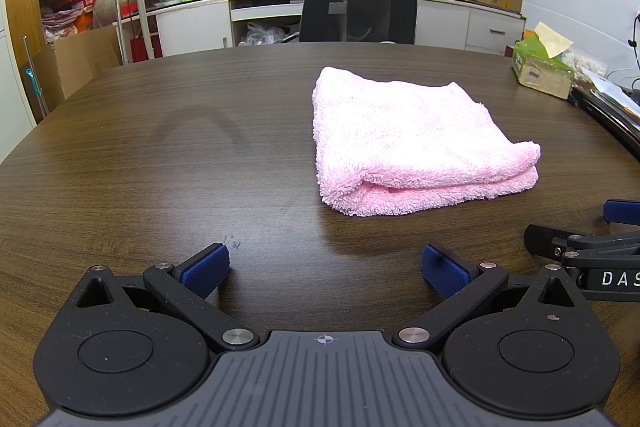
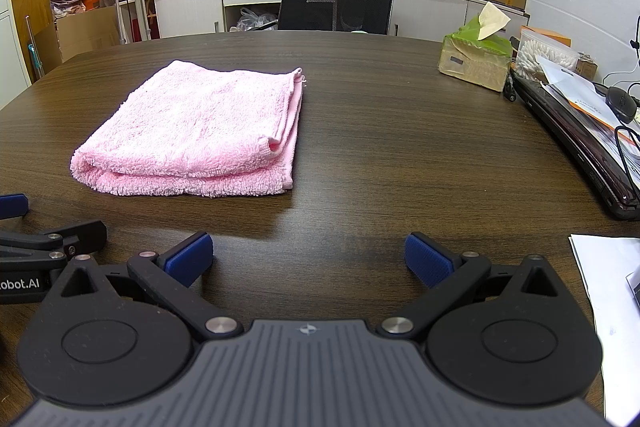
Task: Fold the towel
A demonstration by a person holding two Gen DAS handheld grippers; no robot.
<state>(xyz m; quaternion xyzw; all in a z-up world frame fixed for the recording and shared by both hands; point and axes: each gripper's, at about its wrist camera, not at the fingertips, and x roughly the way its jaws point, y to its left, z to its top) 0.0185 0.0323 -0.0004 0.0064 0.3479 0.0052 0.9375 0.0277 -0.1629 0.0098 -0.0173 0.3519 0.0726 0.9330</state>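
Observation:
A pink towel (image 1: 408, 143) lies folded in layers on the dark wooden table (image 1: 160, 155). In the right wrist view the towel (image 2: 196, 135) sits ahead and to the left, its loose edges on the right side. My left gripper (image 1: 326, 267) is open above the table, nearer than the towel, with nothing between its blue pads (image 1: 206, 269). My right gripper (image 2: 308, 259) is open too and empty, apart from the towel. Each gripper shows at the edge of the other's view: the right one (image 1: 576, 247) and the left one (image 2: 44, 235).
A black office chair (image 1: 358, 9) stands behind the table's far edge. At the right lie a green tissue box (image 2: 476, 57), a cotton-swab container (image 2: 546, 57), a dark closed laptop (image 2: 576, 147) with papers and a mouse (image 2: 620, 103), and white paper (image 2: 608, 283) near the front.

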